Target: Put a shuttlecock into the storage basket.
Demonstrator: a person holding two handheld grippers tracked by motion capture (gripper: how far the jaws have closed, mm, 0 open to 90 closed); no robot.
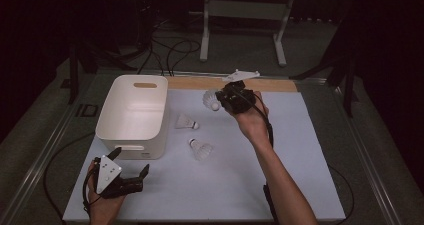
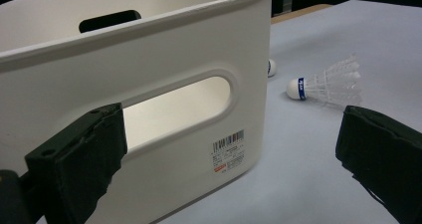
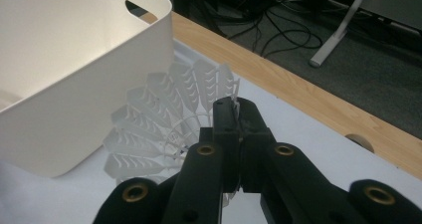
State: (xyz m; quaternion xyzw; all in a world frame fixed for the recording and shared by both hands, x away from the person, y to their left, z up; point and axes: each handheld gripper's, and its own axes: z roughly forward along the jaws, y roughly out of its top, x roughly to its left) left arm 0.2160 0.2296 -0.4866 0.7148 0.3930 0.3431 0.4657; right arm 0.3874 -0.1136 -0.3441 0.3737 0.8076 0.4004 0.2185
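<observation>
Right gripper view: right gripper (image 3: 238,115) jaws clamped on a shuttlecock's (image 3: 164,114) feather skirt, right of the white bin (image 3: 74,79).
High view: left gripper (image 1: 131,171) jaws wide apart, holding nothing (near bin's front).
Table (image 1: 300,155): two more shuttlecocks (image 1: 201,149).

White table (image 1: 300,175) bears bin (image 1: 132,116), two shuttlecocks (image 1: 187,122).

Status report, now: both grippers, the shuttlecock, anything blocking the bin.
Right gripper shut on held shuttlecock, lifted beside white bin. Left gripper open, idle by the bin's near wall. Two loose shuttlecocks on table; nothing blocks the bin.
</observation>
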